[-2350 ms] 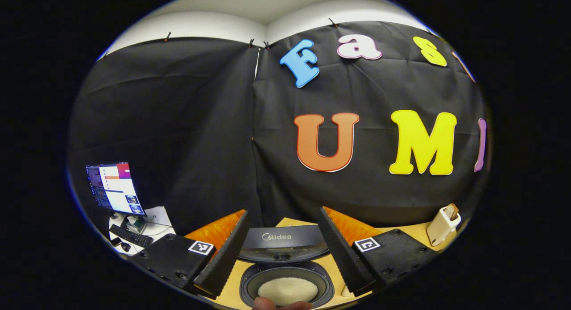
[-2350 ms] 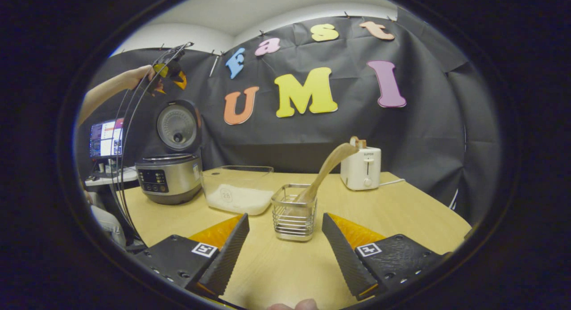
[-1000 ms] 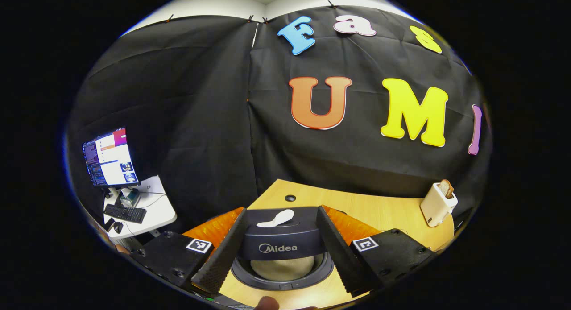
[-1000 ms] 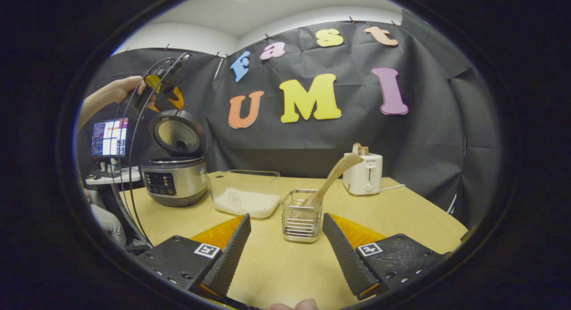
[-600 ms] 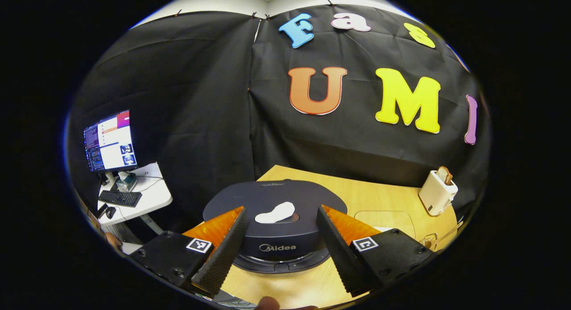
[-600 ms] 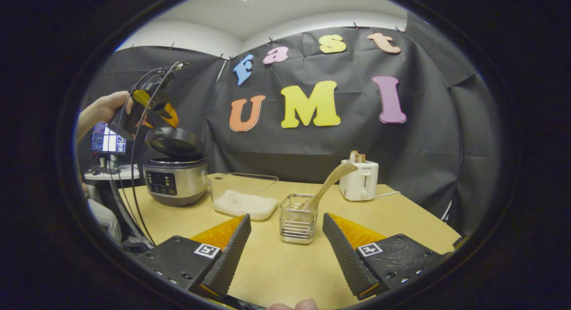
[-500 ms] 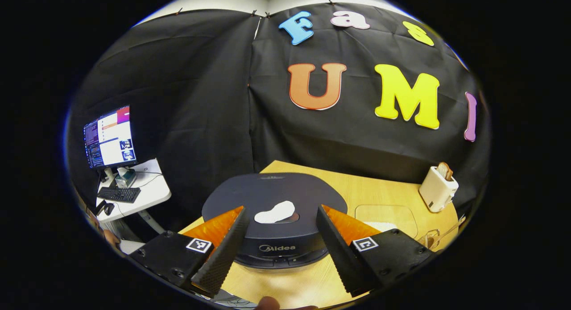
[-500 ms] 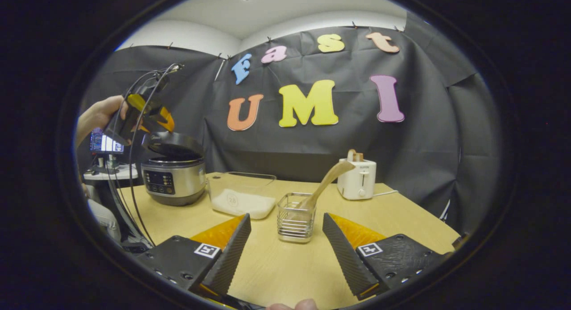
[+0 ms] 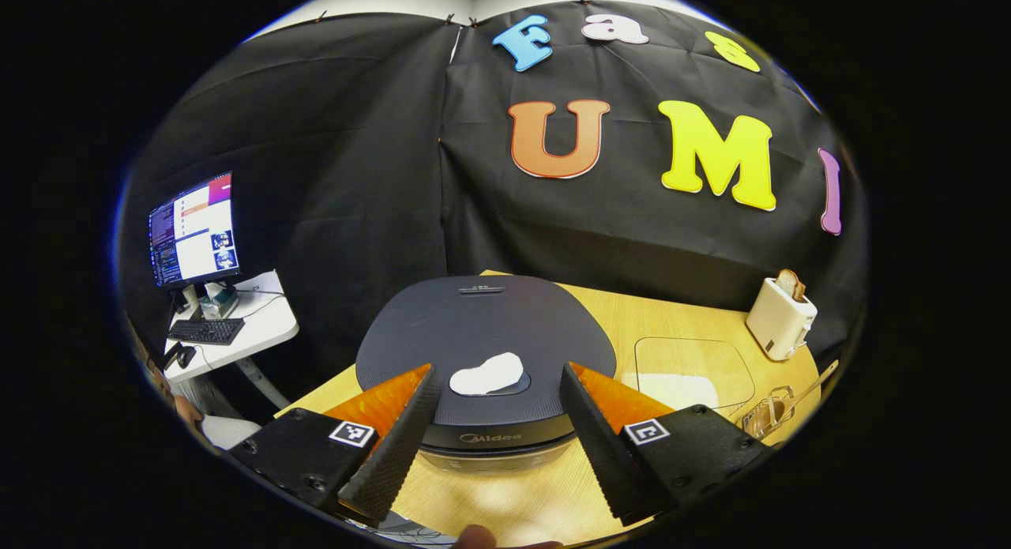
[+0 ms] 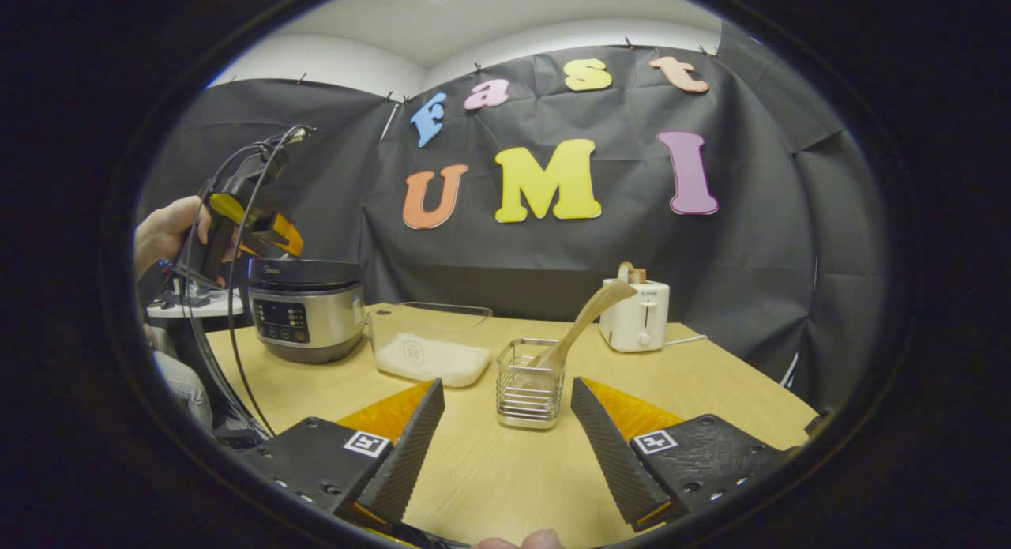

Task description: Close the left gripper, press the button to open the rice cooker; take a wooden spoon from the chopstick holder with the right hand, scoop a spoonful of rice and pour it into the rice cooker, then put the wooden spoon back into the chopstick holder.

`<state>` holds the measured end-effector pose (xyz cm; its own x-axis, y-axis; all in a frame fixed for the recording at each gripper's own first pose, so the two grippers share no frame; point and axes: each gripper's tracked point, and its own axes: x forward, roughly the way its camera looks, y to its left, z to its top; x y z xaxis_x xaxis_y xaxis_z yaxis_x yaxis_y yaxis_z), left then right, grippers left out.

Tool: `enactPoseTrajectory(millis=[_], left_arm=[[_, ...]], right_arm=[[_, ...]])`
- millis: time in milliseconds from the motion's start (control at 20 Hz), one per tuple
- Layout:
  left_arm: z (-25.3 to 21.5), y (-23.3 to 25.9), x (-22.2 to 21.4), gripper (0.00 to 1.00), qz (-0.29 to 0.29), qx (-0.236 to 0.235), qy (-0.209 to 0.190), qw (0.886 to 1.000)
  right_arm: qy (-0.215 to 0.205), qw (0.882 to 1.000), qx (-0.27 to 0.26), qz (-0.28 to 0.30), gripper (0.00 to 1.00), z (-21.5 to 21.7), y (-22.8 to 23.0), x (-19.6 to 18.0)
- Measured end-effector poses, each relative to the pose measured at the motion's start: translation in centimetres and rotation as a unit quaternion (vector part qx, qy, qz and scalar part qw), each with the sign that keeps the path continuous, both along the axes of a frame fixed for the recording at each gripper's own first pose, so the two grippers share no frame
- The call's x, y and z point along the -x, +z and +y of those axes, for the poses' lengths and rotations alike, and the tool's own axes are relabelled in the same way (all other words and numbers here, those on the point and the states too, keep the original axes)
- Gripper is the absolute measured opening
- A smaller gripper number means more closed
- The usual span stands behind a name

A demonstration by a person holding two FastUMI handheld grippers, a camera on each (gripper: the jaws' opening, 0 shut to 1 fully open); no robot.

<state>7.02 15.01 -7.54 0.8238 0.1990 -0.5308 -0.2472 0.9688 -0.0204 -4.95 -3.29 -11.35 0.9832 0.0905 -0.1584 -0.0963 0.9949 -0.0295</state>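
The dark rice cooker stands with its lid down, a white patch on top. My left gripper hovers open just above the lid's front, nothing between its fingers. In the right gripper view the cooker sits at the table's far left, with a hand holding the left gripper over it. The wooden spoon leans in the wire chopstick holder. My right gripper is open in front of the holder, apart from it. A clear container of rice lies between cooker and holder.
A white toaster with bread stands at the back of the wooden table. In the left gripper view, a monitor and keyboard sit on a side desk to the left, beyond the table's edge.
The cooker's lid swung down from upright to closed, and the left gripper came down with it. The right gripper stayed open and hardly moved.
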Motion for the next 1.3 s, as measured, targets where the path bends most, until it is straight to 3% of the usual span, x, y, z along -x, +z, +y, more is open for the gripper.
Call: enactPoseTrajectory(millis=[100, 200, 250, 400, 500, 650, 1300], left_arm=[[0.0, -0.1, 0.2, 0.99, -0.004, -0.008, -0.005, 1.000], [0.0, -0.2, 0.1, 0.98, -0.010, -0.018, -0.009, 1.000], [0.0, -0.2, 0.2, 0.98, -0.013, -0.019, -0.011, 1.000], [0.0, -0.2, 0.2, 0.99, -0.029, -0.025, -0.017, 0.999], [0.1, -0.3, 0.3, 0.99, -0.040, -0.027, -0.017, 0.999], [0.1, -0.6, 0.2, 0.98, -0.042, -0.029, -0.022, 0.998], [0.2, -1.0, 0.0, 0.96, -0.051, -0.023, -0.020, 0.998]], right_arm=[[0.002, 1.000, -0.001, 0.003, 0.92, 0.2, -0.3, -0.1], [0.003, 1.000, -0.001, 0.006, 1.00, 0.3, -0.6, -0.2], [0.003, 1.000, -0.001, 0.007, 0.91, 0.3, -0.7, -0.3], [0.006, 1.000, -0.003, 0.009, 0.91, 0.4, -1.0, -0.6], [0.007, 1.000, -0.005, 0.011, 1.00, 0.4, -1.2, -0.9], [0.010, 1.000, -0.009, 0.012, 0.91, 0.8, -1.2, -1.1], [0.012, 1.000, 0.004, 0.009, 0.92, 0.8, -1.0, -1.4]])
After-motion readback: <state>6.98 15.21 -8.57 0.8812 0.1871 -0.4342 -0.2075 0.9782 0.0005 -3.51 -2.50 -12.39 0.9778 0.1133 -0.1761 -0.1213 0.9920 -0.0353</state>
